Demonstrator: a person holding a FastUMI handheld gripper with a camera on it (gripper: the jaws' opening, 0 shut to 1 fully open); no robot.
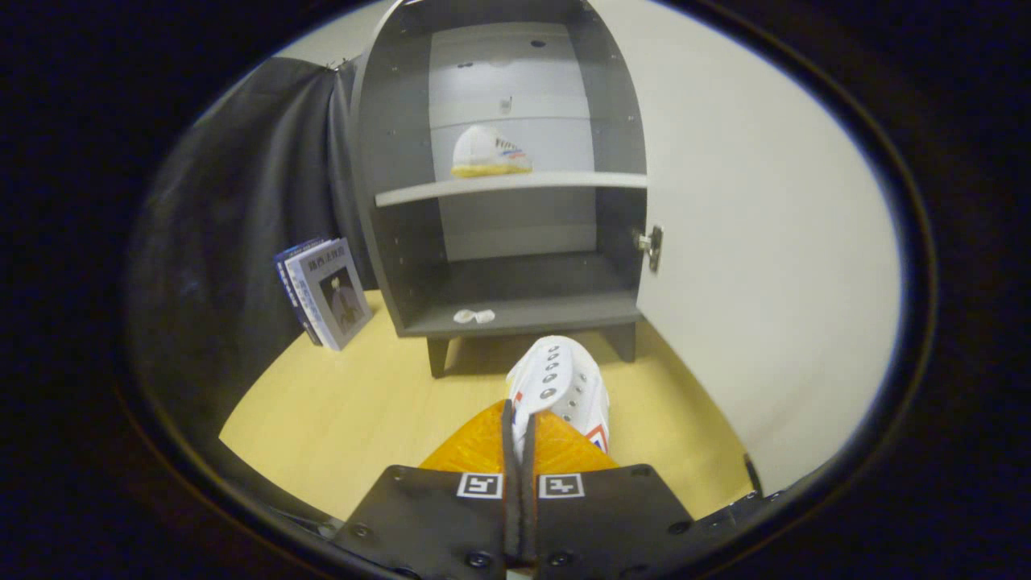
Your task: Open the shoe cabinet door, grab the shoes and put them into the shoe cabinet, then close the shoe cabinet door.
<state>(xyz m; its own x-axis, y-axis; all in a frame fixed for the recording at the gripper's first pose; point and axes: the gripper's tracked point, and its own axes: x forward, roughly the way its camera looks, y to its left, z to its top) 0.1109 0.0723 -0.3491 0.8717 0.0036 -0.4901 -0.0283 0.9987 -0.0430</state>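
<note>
The jaws are clamped together on the upper edge of a white shoe (564,387), which hangs between and just ahead of the fingers, toe pointing away toward the shoe cabinet (499,201). Gripping it by the collar seems to let it be carried toe-first, so it can slide straight onto a shelf. The gripper (519,435) sits low and near, in front of the cabinet's feet, on the yellow floor (338,403).

The cabinet door (765,242) stands swung wide to the right, its hinge (651,246) visible at the cabinet's right wall, leaving the front fully clear. The matching shoe (489,151) already rests on the upper shelf (515,184), left of centre, so there looks to be room beside it on the right. A small white scrap (474,316) lies on the bottom shelf near its front edge. Some books (322,290) lean against the dark cloth wall to the cabinet's left, well out of the way. Judging by this, one shoe remains to place, then the door needs closing.
</note>
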